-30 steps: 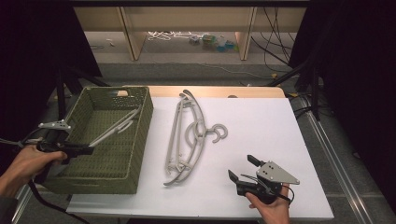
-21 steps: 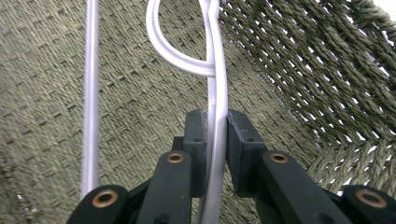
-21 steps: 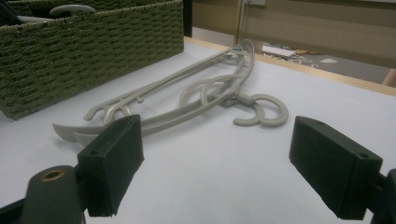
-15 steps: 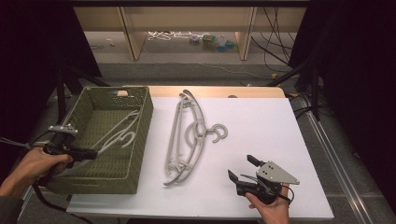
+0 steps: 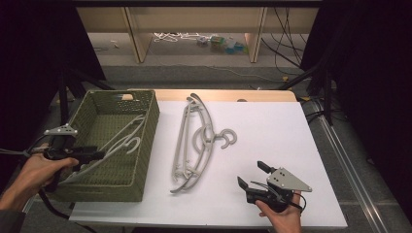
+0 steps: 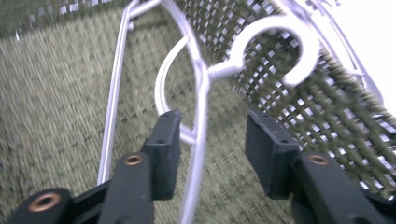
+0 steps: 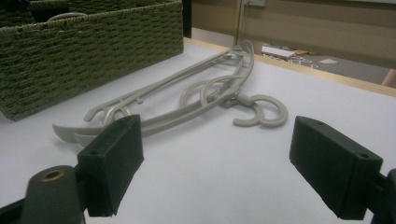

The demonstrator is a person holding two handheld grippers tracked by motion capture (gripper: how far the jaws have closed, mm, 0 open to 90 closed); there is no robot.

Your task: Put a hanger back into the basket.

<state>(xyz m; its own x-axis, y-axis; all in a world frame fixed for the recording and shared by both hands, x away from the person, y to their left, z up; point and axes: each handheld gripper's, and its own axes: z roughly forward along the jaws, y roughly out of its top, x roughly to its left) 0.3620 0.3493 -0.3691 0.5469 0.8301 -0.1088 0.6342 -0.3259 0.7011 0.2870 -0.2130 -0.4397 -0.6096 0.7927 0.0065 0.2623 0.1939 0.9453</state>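
Note:
A pale grey hanger point(image 5: 121, 141) lies inside the green woven basket point(image 5: 148, 141), its hook point(image 6: 275, 32) leaning against the basket's wall. My left gripper point(image 5: 95, 155) reaches in over the basket's near left rim. Its jaws have just been opening, and the hanger's thin arm point(image 6: 201, 102) runs between the pads without being pressed. Two more grey hangers point(image 5: 194, 141) lie stacked on the white table, right of the basket. My right gripper point(image 5: 250, 174) rests near the table's front edge, open and holding nothing, and faces those hangers point(image 7: 196, 100).
The basket point(image 7: 93, 46) stands at the table's left end. The white tabletop point(image 5: 272, 131) stretches to the right of the hangers. Wooden shelf legs and cables lie on the floor beyond the table point(image 5: 194, 39). Black stands flank both sides.
The hanger, held up at a slant over the basket before, has come down to lie inside it. My left jaws have parted from it. The right gripper has kept still.

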